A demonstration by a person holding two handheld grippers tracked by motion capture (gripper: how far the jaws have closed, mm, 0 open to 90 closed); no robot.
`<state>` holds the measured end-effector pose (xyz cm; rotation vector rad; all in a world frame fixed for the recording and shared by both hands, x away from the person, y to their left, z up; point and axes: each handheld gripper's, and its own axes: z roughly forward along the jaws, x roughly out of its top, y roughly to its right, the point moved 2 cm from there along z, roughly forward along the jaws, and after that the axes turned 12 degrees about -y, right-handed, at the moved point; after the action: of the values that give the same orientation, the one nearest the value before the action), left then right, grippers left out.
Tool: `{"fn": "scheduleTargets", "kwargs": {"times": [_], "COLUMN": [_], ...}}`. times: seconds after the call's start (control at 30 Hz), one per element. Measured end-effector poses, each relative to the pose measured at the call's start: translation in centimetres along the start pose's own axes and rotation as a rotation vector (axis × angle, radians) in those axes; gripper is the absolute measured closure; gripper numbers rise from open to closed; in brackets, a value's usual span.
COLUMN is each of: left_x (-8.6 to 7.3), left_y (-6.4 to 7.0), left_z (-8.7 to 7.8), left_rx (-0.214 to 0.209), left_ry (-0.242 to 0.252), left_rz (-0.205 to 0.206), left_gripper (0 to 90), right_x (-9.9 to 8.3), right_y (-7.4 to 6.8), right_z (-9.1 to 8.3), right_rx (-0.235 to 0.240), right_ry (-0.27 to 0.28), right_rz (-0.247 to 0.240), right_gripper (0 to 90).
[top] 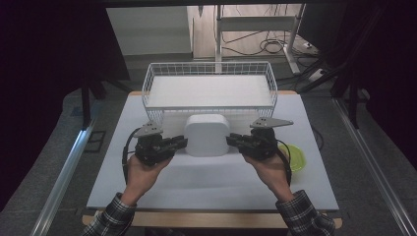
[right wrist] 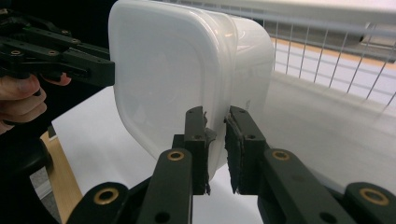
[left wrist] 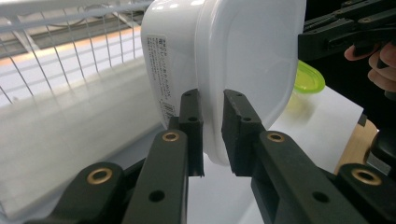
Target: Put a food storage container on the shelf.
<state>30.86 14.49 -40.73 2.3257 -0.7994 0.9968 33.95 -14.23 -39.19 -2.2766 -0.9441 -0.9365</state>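
One white lidded container (top: pixel 206 134) sits between the two grippers, just in front of the wire basket (top: pixel 147 83), which serves here as the landmark; whether the container rests on the white table (top: pixel 206 182) or hangs slightly above it cannot be told from the high view. The left gripper (top: pixel 183 142) clamps the container's protruding lid rim on the side left of the basket's middle, its jaws closed down on that thin edge, as the left gripper view (left wrist: pixel 212 135) shows, and the right gripper (top: pixel 230 140) does the same on the opposite side, its jaws pinched onto the rim in the right gripper view (right wrist: pixel 215 140). The likely aim is to carry the container into the basket, and the main risk lies in the hold: both grips bite only the lid's lip, so if the lid is not snapped tight it could peel off and let the body drop. Uneven lifting by one hand could twist the rim out of a jaw, and too low a lift would knock the container against the basket's near wall. Counted: one container, one basket, two grippers, and one yellow-green dish (top: pixel 296 156) lying on the table in front of the basket's right corner, beside the right hand (top: pixel 268 169).
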Motion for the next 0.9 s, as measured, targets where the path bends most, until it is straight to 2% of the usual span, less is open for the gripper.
{"fn": "scheduleTargets", "kwargs": {"times": [0.53,0.9], "left_x": [3.6,5.6], "left_y": [-0.6,-1.5], "left_z": [-2.4,-3.2], "left_rx": [0.036,0.040], "left_ry": [0.055,0.083], "left_rz": [0.027,0.016], "left_gripper": [79.3,79.1], "right_x": [3.9,6.6], "right_y": [0.0,0.1], "right_z": [-1.0,-1.7], "right_rx": [-0.011,-0.034], "right_ry": [0.045,0.069], "right_rz": [-0.028,-0.052], "right_gripper": [78.4,78.4]}}
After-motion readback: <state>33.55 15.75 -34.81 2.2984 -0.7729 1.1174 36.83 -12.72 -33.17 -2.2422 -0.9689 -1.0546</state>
